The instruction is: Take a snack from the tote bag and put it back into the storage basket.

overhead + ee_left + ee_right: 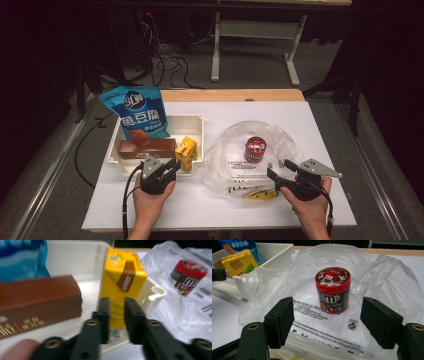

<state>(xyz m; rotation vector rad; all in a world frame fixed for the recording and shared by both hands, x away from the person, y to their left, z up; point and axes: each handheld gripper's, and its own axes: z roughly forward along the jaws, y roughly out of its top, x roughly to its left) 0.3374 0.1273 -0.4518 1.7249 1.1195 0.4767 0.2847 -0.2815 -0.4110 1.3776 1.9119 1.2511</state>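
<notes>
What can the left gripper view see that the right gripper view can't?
Left gripper view's own: the brown box lying in the white tray, close up, and a fingertip at the bottom corner.
Right gripper view's own: the picture on top of the candy tub and the recycling mark printed on the plastic bag.
Shared: the yellow drink carton, the candy tub, the plastic bag, the white tray and the blue snack bag.

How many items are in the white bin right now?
3: a blue snack bag standing at the back left, a brown box lying along the front, and a yellow drink carton at the front right corner. Smaller items could be hidden behind them.
</notes>
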